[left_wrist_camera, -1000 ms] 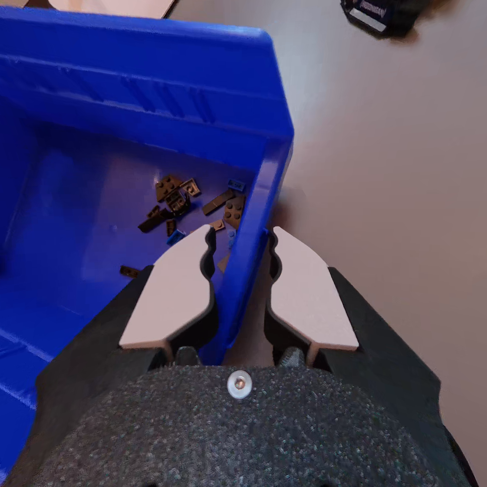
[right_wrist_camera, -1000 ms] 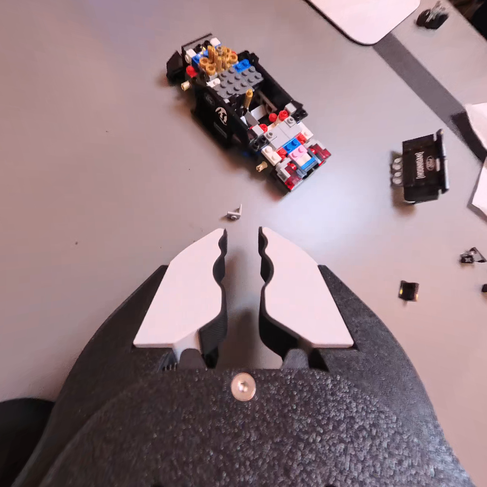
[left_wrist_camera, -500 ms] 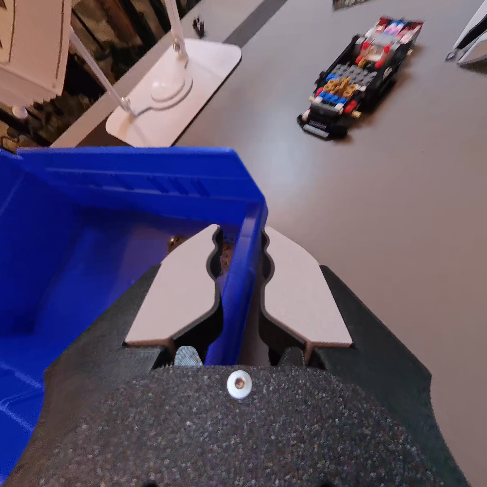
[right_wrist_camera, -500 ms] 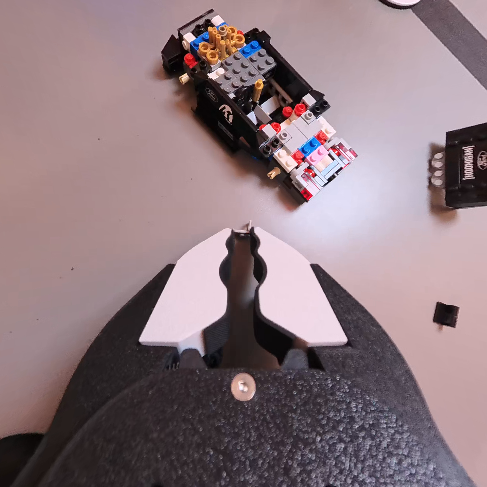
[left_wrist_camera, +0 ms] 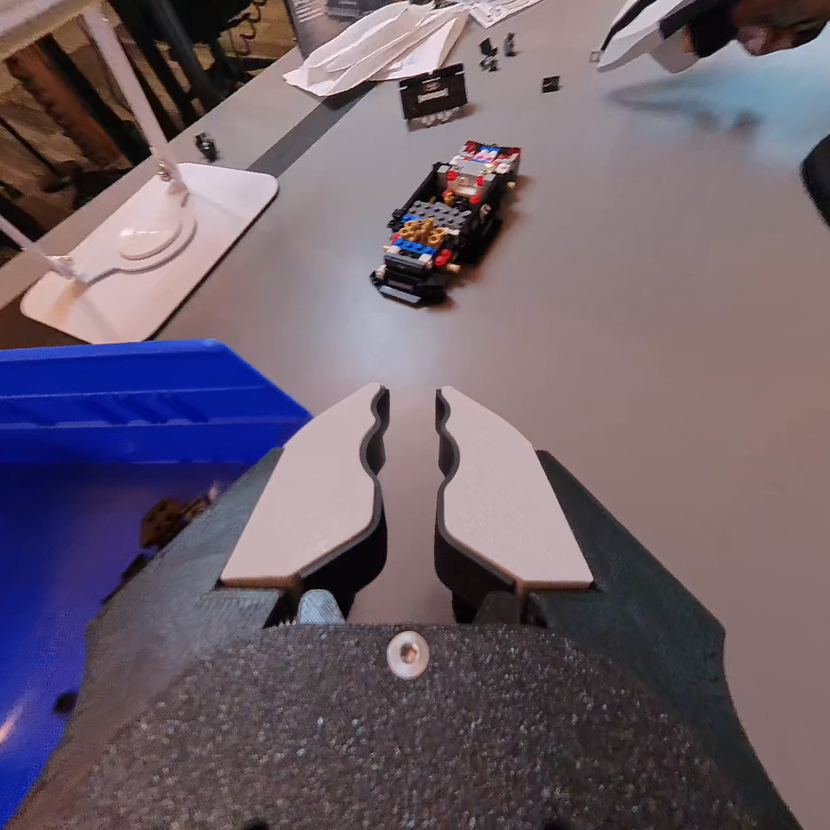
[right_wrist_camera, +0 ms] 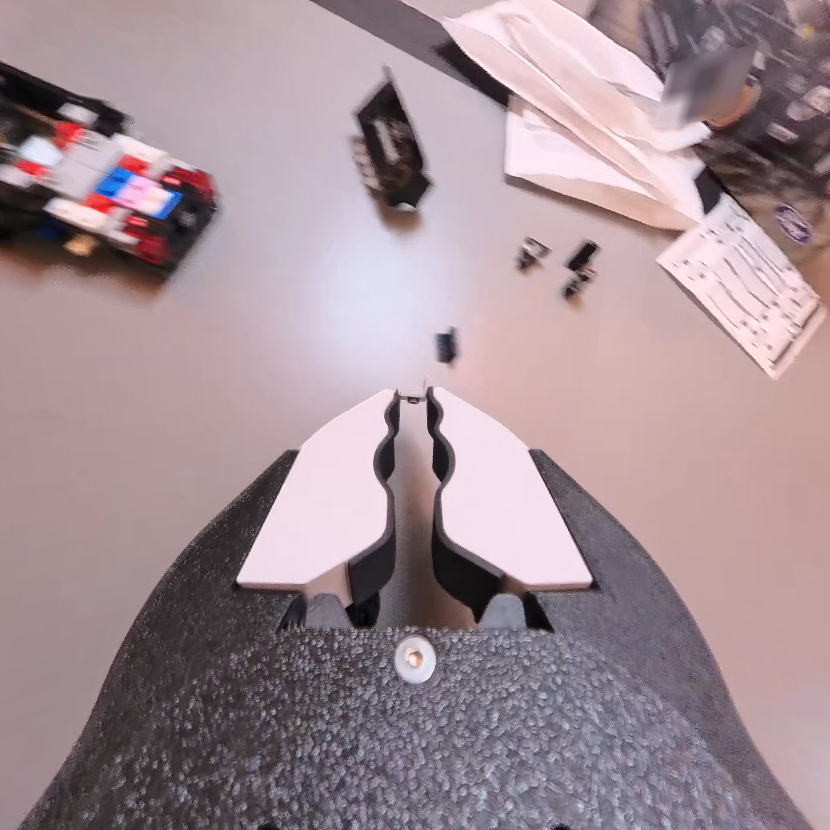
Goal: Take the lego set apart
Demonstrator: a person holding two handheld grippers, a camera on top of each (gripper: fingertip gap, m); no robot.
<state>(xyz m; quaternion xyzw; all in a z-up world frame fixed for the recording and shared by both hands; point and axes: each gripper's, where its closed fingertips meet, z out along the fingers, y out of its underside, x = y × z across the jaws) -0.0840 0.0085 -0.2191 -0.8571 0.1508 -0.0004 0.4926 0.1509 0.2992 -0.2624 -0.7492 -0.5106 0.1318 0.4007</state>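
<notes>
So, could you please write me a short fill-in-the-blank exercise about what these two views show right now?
1. The right hand-held gripper pinches a small ___ lego piece at its fingertips.
2. The left hand-held gripper is open and holds ___.
3. The bin beside the left hand-held gripper is ___ in colour.
4. The lego car rests on the ___.

Answers: grey; nothing; blue; table

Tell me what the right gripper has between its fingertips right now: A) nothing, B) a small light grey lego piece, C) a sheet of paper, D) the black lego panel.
B: in the right wrist view the right gripper is pinched on a small light grey lego piece at its fingertips; the black lego panel lies apart on the table.
</notes>
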